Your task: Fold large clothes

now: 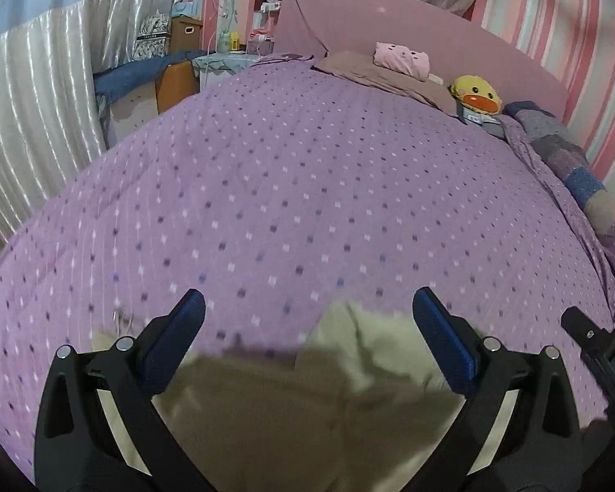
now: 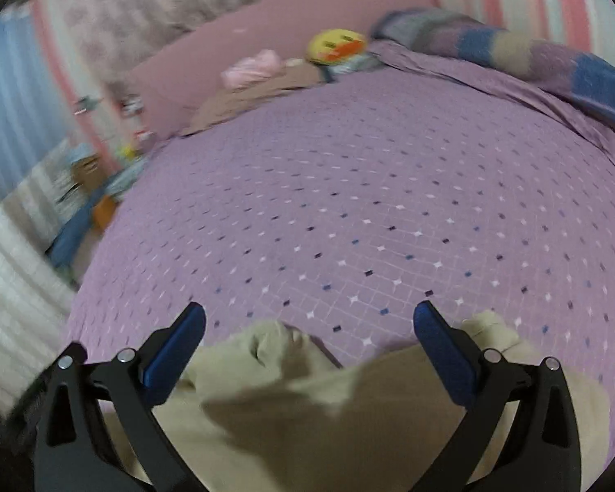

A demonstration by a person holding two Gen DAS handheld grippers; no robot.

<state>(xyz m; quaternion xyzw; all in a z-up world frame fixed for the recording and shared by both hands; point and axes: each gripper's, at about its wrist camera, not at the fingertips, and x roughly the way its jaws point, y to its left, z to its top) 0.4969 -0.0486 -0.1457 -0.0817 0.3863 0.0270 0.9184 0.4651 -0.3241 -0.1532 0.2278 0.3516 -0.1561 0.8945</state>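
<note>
A beige garment (image 1: pixel 307 402) lies crumpled on the purple dotted bedspread (image 1: pixel 287 205) at the near edge of the bed. My left gripper (image 1: pixel 307 303) hovers over it, open, nothing between its blue pads (image 1: pixel 184 328). In the right wrist view the same beige garment (image 2: pixel 315 410) fills the bottom, with bunched folds near the middle. My right gripper (image 2: pixel 307 315) is also open above it, empty, over the bedspread (image 2: pixel 369 205). The lower part of the garment is hidden under both grippers.
At the head of the bed lie a brown pillow (image 1: pixel 373 74), a folded pink cloth (image 1: pixel 402 59) and a yellow duck plush (image 1: pixel 475 96). A patchwork blanket (image 1: pixel 574 164) runs along the right side. A nightstand and boxes (image 1: pixel 176 41) stand at the far left.
</note>
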